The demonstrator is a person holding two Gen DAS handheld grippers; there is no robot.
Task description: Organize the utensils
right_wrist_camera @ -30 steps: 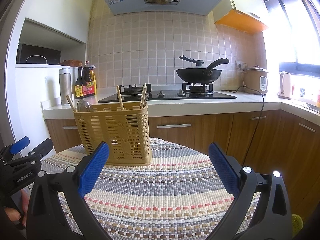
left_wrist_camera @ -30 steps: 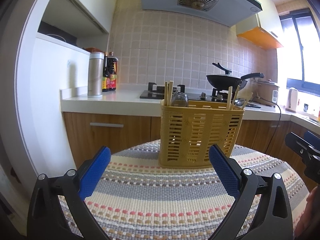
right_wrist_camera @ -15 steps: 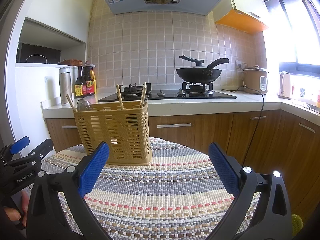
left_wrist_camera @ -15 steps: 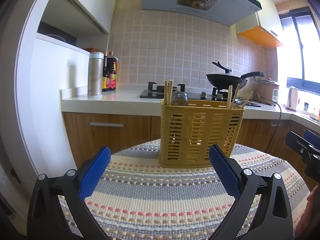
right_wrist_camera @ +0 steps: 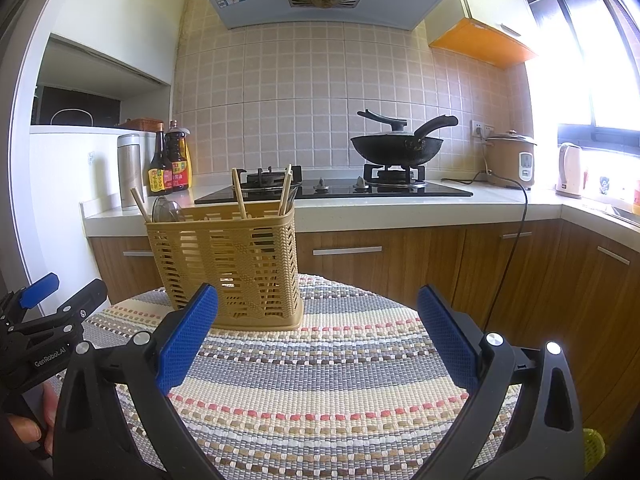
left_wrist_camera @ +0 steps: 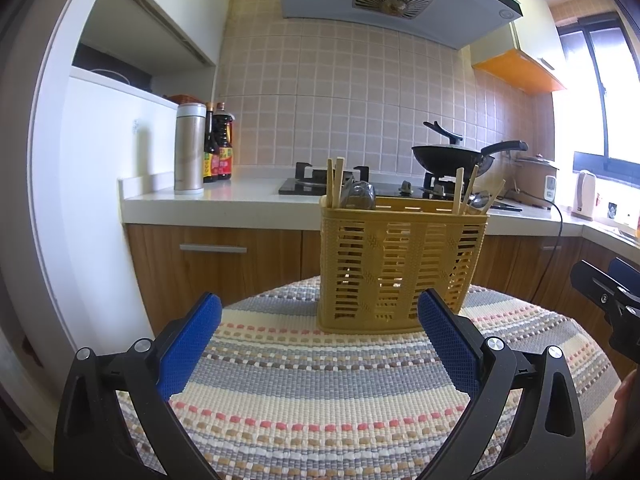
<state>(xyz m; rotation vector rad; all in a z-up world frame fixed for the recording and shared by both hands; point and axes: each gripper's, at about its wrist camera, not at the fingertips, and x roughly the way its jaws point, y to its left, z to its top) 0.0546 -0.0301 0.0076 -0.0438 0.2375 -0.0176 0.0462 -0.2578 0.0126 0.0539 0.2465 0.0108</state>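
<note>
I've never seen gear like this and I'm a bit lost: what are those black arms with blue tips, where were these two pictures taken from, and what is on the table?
There is no robot here. A person holds a two-finger gripper in each hand, and each carries a camera looking forward along its fingers. One picture comes from the left gripper, the other from the right gripper. The blue parts are the finger pads. Both grippers are open and hold nothing.

On the round table with its striped woven cloth stands a yellow slotted basket. Wooden chopsticks and a metal spoon stick up out of it. Behind is a kitchen counter with a black wok on the stove.
</note>
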